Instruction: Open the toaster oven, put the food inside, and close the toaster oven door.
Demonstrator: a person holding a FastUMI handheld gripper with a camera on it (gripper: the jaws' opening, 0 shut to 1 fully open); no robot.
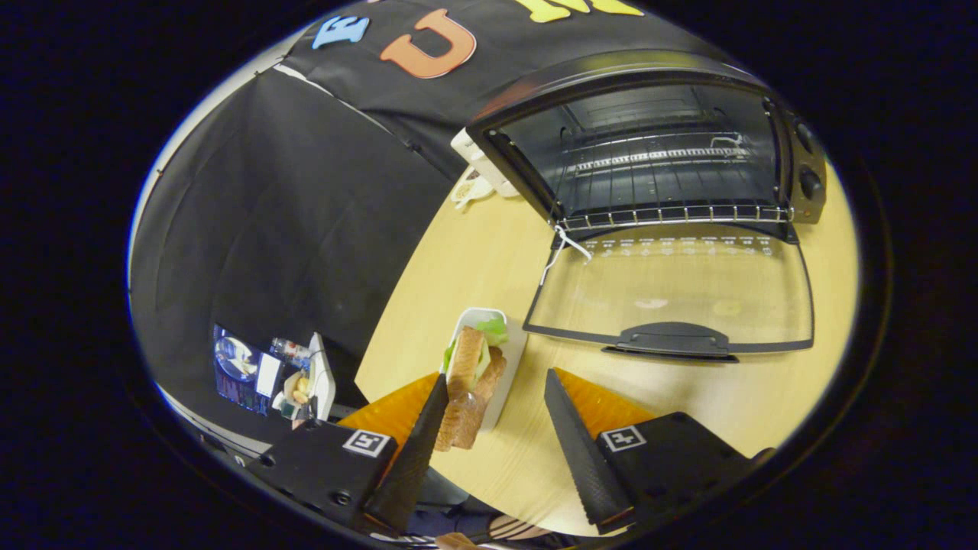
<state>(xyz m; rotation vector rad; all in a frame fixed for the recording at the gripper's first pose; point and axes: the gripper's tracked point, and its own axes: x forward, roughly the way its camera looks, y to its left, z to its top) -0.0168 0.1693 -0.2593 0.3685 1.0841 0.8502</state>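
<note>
The toaster oven (pixel 657 145) stands on the wooden table (pixel 474 260) beyond my fingers, with its glass door (pixel 672 283) folded down flat and the door handle (pixel 672 338) facing me. A wire rack (pixel 672 214) shows inside the dark cavity. A sandwich (pixel 470 382) of bread with green lettuce lies on a small white plate (pixel 510 344), left of the door. My gripper (pixel 495 374) is open; the sandwich lies between the fingers, close against the left one, while the right finger stands apart from it over bare table.
Two knobs (pixel 808 182) sit on the oven's right side. A white string (pixel 564 248) hangs at the door's left hinge. White items (pixel 474 179) lie behind the oven's left corner. The table's edge runs to the left, with clutter (pixel 267 370) below it.
</note>
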